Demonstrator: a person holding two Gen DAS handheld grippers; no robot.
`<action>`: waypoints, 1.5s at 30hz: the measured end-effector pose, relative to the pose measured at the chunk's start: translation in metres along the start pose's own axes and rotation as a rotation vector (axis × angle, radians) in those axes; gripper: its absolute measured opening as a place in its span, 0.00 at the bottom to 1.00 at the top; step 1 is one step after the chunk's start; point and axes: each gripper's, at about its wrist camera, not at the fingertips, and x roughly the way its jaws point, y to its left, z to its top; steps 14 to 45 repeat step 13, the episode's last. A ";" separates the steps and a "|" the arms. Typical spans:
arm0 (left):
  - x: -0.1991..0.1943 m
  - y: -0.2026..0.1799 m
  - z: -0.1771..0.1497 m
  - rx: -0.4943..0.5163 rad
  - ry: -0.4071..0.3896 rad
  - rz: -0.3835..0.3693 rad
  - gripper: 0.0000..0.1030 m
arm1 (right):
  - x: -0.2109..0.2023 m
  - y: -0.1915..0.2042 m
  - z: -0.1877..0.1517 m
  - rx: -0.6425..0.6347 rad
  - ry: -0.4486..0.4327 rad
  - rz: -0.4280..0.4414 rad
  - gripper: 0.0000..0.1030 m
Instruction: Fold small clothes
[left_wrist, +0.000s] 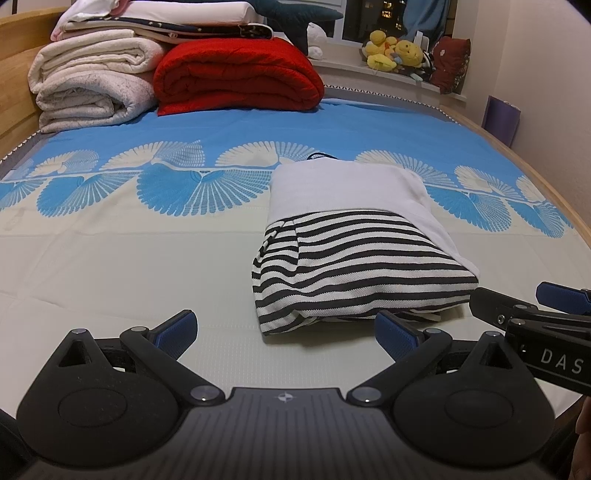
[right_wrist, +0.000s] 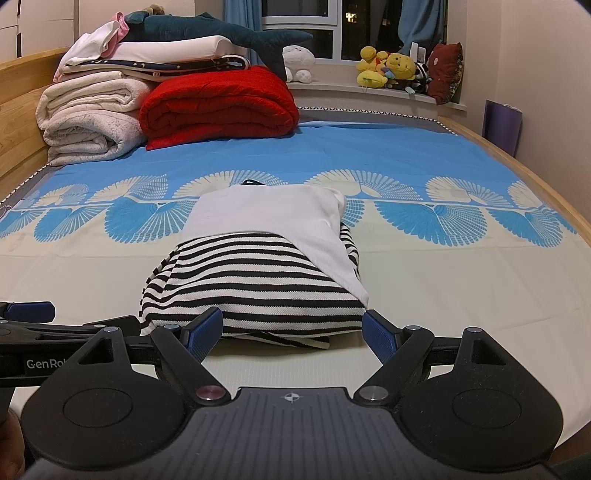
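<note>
I'm hovering both tongs low over the bed (left_wrist: 110, 258), and the folded striped shirt (left_wrist: 354, 269) is lying on the cream part of the sheet (white panel folded over its far half). My left tongs (left_wrist: 286, 330) are sitting spread wide, gripping nothing, just short of the shirt's near edge. My right tongs (right_wrist: 293, 332) are gaping wide too, empty, their blue pads (right_wrist: 205, 328) flanking that near edge.

The striped garment (right_wrist: 255, 291) is knitted cloth, finely ribbed and matt — its white panel alike. The bedsheet (right_wrist: 461, 295) looks smooth woven cloth; the upper-left red blanket (right_wrist: 218, 103) is fuzzy, the bed frame (right_wrist: 22, 81) pale wood.
</note>
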 end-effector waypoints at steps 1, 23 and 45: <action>0.000 0.000 0.000 0.000 0.000 0.000 0.99 | 0.000 0.000 0.000 0.000 0.000 0.000 0.81; 0.001 -0.001 -0.003 0.002 0.003 -0.001 0.99 | 0.000 -0.001 0.000 0.001 0.002 0.001 0.81; 0.001 -0.001 -0.003 0.002 0.003 -0.001 0.99 | 0.000 -0.001 0.000 0.001 0.002 0.001 0.81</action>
